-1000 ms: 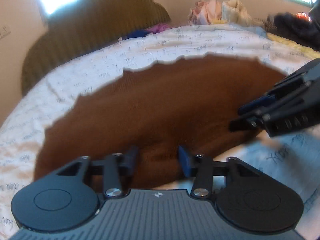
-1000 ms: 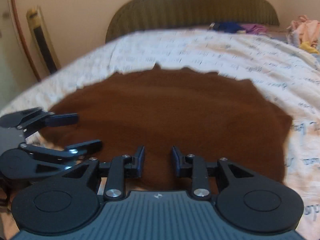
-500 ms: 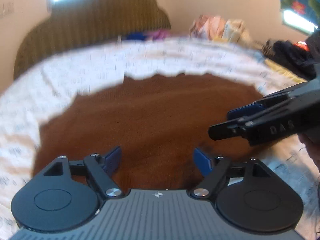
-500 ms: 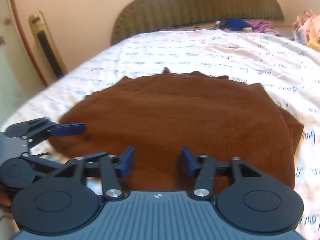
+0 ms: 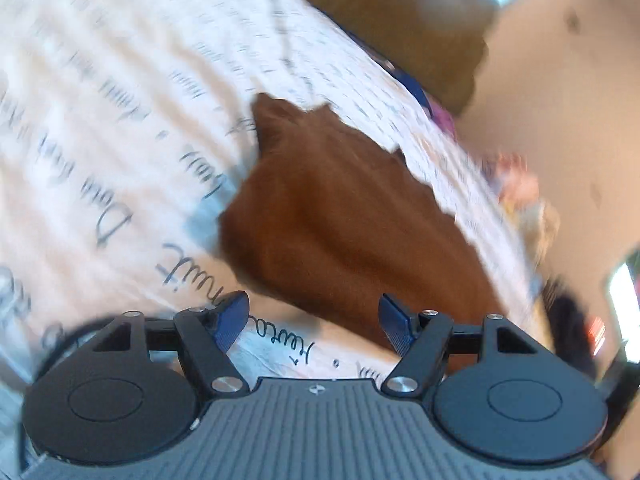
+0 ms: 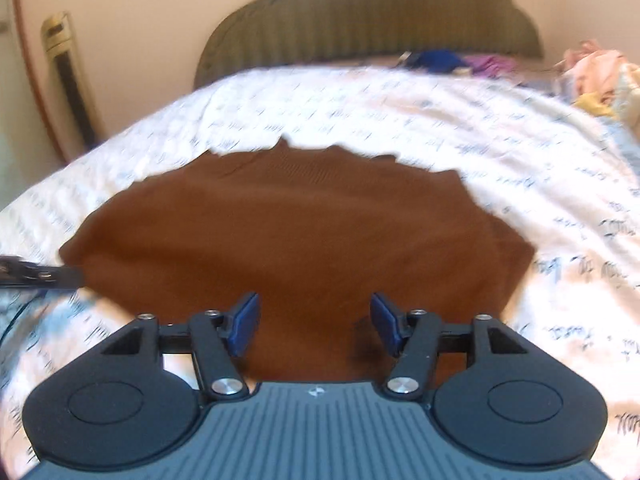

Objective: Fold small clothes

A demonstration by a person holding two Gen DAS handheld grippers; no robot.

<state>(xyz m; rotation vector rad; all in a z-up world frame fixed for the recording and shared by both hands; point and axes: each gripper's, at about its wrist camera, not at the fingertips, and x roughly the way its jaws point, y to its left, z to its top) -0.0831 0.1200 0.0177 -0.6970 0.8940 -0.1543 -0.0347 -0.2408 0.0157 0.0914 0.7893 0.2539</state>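
A brown knit garment [image 6: 296, 240] lies folded flat on the white bed sheet [image 6: 460, 128] printed with script. My right gripper [image 6: 314, 328] is open, empty, and hovers over the garment's near edge. My left gripper [image 5: 314, 322] is open and empty at the garment's left corner, with the camera rolled; the garment [image 5: 344, 224] runs away to the right in the left wrist view. The tip of the left gripper also shows at the left edge of the right wrist view [image 6: 44, 276], next to the garment's left corner.
A green ribbed headboard [image 6: 372, 16] stands at the far end of the bed. Blue and purple clothes [image 6: 452, 60] lie near it, and a pile of pale clothes [image 6: 600, 76] sits at the far right. A tall white unit [image 6: 68, 76] stands by the left wall.
Both grippers have opened wider and let go of the garment. The left gripper has swung out to the garment's left corner and rolled. The right gripper has pulled back a little.
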